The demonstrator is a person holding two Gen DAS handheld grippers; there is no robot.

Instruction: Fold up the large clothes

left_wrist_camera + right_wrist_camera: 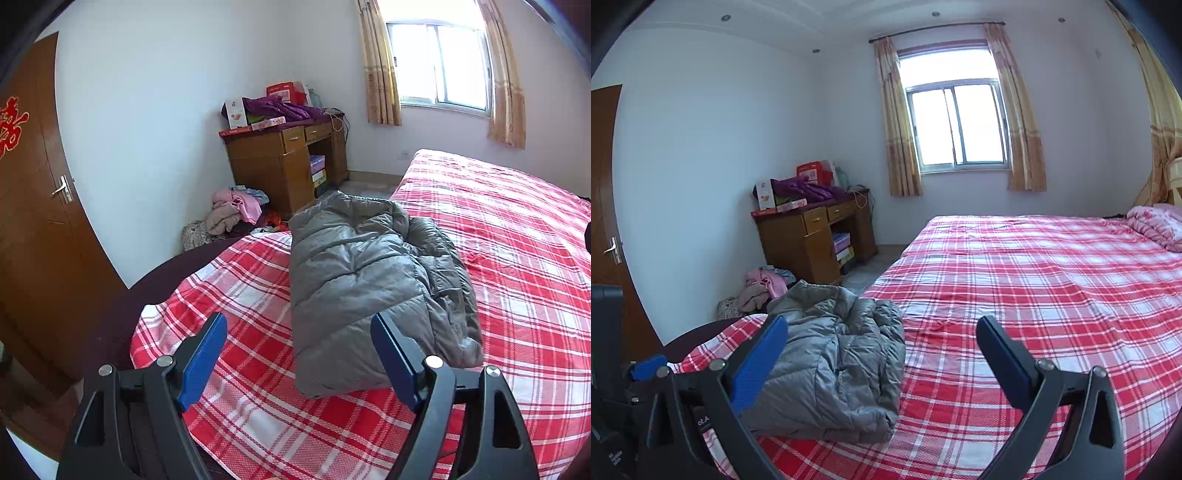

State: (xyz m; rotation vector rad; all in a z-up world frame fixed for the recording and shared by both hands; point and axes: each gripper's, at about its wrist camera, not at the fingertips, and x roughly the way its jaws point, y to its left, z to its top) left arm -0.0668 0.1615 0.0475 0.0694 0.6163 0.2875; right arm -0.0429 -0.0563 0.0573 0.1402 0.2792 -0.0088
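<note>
Jacket (362, 280) first — it is a big grey puffy one, and it lies folded into a thick bundle on the red checked bed sheet (517, 258), close to the near corner of the bed. Its long side runs away from the grippers, toward the wooden desk (273, 166) by the far wall. One long edge looks smooth and flat, while the other side is bunched and wrinkly. The left gripper (299, 336) hangs just above the near end of the bundle, with its blue pads (205, 354) spread apart and nothing between them. One pad is over the sheet and the other is over the jacket's near end. The right gripper (882, 339) is spread wide too and holds nothing — the jacket lies off to its left, and mostly bare sheet shows between its fingers. So the left gripper looks like the nearer one, almost lined up with the jacket's long side, and the right one would need to swing left to reach it. The fold looks nearly done, I think, or maybe all done. If one more fold is wanted, the near end would probably go up and over toward the far end. A heap of other clothes (236, 210) waits on the floor by the desk.
</note>
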